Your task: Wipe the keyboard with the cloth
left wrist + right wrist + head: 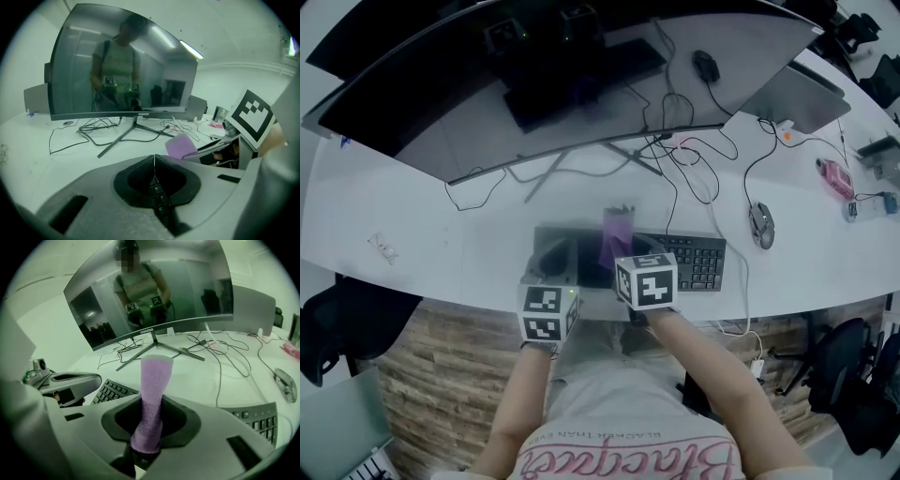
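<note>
Purple fuzzy cloth [152,394] stands upright in right tool [148,430], jaws clamped on it, above black keyboard [696,259] on white worktop [431,253]. Left tool [154,171] over keyboard's left end, jaws pressed together, empty.

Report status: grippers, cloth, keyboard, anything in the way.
Left gripper jaws shut, empty. Right gripper shut on cloth, cloth standing up over keyboard. Cables behind keyboard, mouse to its right.
</note>
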`<state>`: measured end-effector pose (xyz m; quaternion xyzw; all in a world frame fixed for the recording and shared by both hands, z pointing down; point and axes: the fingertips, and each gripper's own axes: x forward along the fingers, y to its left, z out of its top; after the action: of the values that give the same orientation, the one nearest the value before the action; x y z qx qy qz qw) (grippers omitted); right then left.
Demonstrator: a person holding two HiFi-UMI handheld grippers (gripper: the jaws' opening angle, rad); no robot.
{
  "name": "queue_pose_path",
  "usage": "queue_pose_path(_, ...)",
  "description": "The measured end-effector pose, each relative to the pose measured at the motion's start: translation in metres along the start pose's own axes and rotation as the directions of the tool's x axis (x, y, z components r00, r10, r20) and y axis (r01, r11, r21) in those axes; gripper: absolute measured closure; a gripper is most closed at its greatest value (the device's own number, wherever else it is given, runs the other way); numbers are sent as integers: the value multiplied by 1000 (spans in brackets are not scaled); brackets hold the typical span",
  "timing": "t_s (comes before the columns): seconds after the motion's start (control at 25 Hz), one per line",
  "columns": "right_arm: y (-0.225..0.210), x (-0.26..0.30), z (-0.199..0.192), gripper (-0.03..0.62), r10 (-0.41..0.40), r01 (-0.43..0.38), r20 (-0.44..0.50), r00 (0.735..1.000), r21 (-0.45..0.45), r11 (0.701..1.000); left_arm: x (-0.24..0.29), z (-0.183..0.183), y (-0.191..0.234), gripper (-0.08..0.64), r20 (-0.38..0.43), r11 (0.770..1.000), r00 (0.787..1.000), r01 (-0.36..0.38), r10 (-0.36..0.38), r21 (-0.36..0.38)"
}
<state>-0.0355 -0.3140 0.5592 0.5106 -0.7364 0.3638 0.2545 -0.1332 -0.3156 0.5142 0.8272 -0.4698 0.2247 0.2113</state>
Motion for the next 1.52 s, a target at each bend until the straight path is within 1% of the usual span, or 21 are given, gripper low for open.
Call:
queue_pose_path(0.28,-50,-24,-8,502,-18,18,5,1000,2,1000,17,9,-49,555,6,999,999,32,-32,27)
queue_pose_path(0.48,-83,-41,-14,502,-33,34,13,999,-16,999,25,14,-87,555,28,996,996,81,-82,43)
queue_pose_path(0.6,-104,-52,-18,502,-45,45,15,999,-16,999,27,14,-108,555,28,993,994,103,-105,55)
queue_pose_path(0.76,-132,-68,-23,502,-69,70,20,997,-17,997,30,12,-129,555,22,991,992,124,-126,50)
queue_pose_path(0.84,-146,-75,-26,502,-87,87,26,996,-21,996,32,13,-137,555,22,990,991,132,-133,48)
queue_pose_path(1.2,-198,-103,-37,502,-165,163,41,985,43,986,33,18,-158,555,25,987,989,142,-145,79)
queue_pose_path(1.52,-230,-122,-46,502,-247,245,35,968,67,967,29,16,-162,555,24,986,989,145,-147,87)
